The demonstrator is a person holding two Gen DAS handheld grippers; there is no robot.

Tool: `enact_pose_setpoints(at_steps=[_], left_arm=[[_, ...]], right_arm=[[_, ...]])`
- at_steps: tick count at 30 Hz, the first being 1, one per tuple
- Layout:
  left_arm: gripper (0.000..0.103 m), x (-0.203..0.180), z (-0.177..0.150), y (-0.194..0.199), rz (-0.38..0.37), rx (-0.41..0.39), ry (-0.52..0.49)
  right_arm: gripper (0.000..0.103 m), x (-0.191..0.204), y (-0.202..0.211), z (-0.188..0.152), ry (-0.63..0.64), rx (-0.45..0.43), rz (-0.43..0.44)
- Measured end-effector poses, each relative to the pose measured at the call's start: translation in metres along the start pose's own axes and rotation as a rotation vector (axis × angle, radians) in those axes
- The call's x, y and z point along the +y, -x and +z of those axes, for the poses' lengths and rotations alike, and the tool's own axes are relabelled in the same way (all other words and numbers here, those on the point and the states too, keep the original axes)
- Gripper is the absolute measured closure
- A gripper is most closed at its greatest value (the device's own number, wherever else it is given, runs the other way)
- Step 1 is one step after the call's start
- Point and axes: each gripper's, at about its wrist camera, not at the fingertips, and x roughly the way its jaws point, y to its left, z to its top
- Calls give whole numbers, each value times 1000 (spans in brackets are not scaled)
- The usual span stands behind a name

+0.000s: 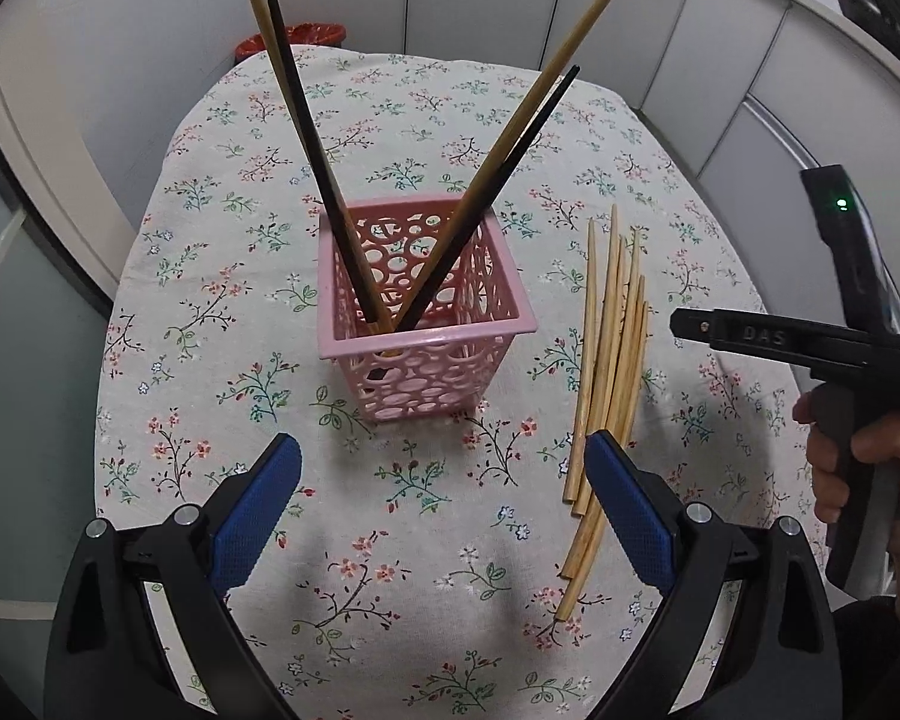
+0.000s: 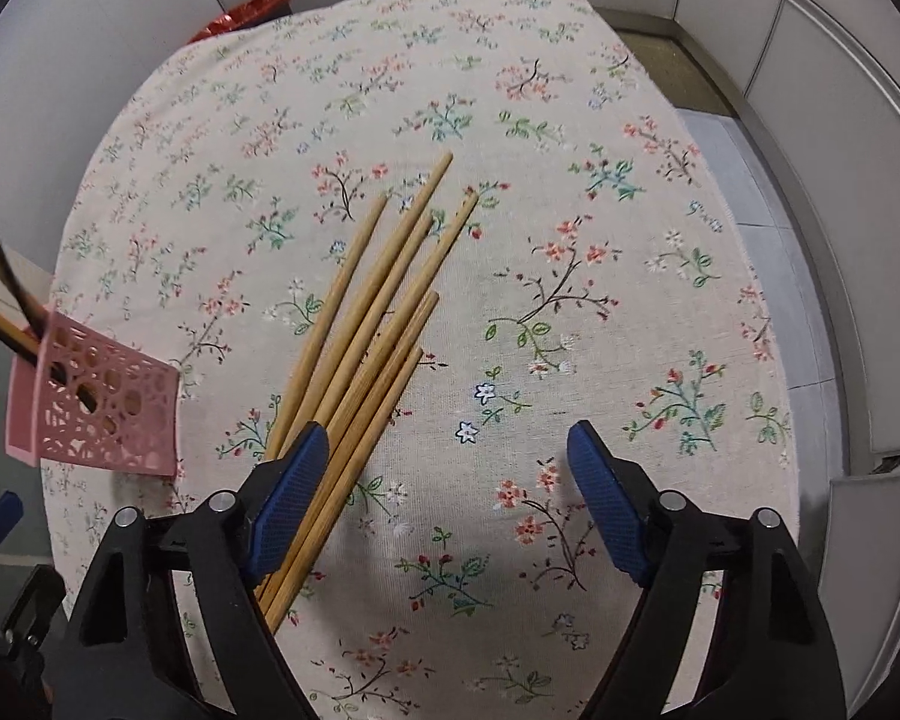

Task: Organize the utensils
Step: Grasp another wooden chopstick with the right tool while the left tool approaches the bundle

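on the floral tablecloth (image 1: 426,120), pink basket (image 1: 426,312) stands upright with four chopsticks (image 1: 480,198) leaning in it. loose bamboo chopsticks (image 2: 378,324) lie bundled just right of basket. left gripper (image 1: 444,504) spread wide, empty, near basket. right gripper (image 2: 450,492) spread wide, empty, over the bundle's near ends.

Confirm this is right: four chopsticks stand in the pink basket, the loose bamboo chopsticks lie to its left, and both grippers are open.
One thing is wrong: the loose bamboo chopsticks lie to the right of the pink basket, as the left wrist view shows. Four chopsticks do stand in it, and the left gripper and right gripper are both open.
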Motion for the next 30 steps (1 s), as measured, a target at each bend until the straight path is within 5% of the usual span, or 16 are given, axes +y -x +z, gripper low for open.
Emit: enact_pose_setpoints(at_steps=[6,13,21,23,25,30], left_arm=[[11,1,-1,-2,8,5,-17],[11,2,-2,-2,10,6,-20],[11,-1,-3,1,19,-2,-39],[11,-3,-3,2,22,-5,-47],[11,-7,-3,2,22,-7,-57],[11,-19,-4,8,12,-21,-102]], right_arm=[[46,5,-17,2,-10,46,-17],[49,11,-20,4,-4,41,-35],[57,29,-24,2,72,79,-154],[66,36,-23,0,95,65,-145],[87,39,-21,-1,112,68,-133],[98,17,-15,0,30,86,-68]])
